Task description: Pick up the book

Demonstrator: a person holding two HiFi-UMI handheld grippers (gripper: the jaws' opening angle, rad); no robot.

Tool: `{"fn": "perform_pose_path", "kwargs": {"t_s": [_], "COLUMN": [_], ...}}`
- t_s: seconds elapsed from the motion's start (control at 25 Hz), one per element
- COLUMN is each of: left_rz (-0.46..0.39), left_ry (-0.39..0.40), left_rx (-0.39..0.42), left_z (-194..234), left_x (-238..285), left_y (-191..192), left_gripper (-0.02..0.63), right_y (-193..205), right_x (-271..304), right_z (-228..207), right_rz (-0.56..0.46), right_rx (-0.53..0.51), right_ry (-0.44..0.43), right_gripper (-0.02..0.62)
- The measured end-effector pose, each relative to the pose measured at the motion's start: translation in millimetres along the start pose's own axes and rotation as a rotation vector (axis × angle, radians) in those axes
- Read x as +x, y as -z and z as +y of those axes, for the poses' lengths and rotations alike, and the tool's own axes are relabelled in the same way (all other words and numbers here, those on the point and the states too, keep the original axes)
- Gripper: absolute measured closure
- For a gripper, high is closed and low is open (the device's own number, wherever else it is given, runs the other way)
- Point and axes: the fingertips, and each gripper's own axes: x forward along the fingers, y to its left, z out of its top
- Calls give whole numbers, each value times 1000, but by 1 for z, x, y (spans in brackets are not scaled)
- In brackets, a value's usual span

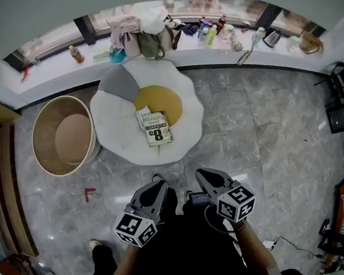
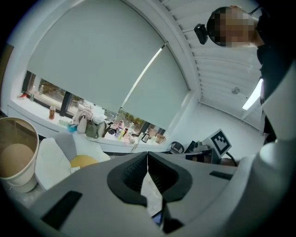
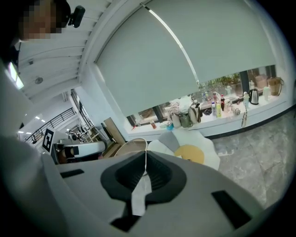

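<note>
Left gripper is hovering low in the head view over the grey floor, its jaws pressing together with nothing between them; its own view is showing the same clenched, empty state. It is pointing forward, almost straight at the book, which is lying flat on a white flower-shaped cushion on the floor, one corner overlapping the cushion's yellow centre. The book is sitting ahead of and below this gripper, well apart from it. Its long axis is running roughly away from the person, tilting only slightly, so its near short edge is facing the two grippers.

Right gripper is hanging just beside the left one, also clenched on nothing, as its own view is showing. From here the book is lying ahead and off to the left, so the left gripper is looking the nearer and the better lined up of the two. In both gripper views the cushion is showing beyond the jaws, but the book itself seems to be hiding behind the gripper bodies. Either gripper is needing to open before closing on the book.
</note>
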Motion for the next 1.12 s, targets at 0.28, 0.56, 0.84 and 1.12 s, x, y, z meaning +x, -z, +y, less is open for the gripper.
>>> {"fn": "perform_pose_path", "kwargs": {"t_s": [0.28,0.56,0.84,1.12], "left_rz": [47,103,110,183], "left_ry": [3,-29,-80,-106], "left_rx": [-4,-48,-129,-273], "left_z": [55,96,110,147], "left_x": [4,12,21,64], "left_y": [-18,-9,21,91], "left_gripper": [591,591,591,591], "right_y": [-9,2,38,76], "right_x": [34,61,91,117], "right_z": [0,1,-38,-79], "right_rz": [30,90,215,299], "right_rx": [39,61,60,80], "right_ry": [52,43,9,-21], "right_gripper": [577,577,577,577]}}
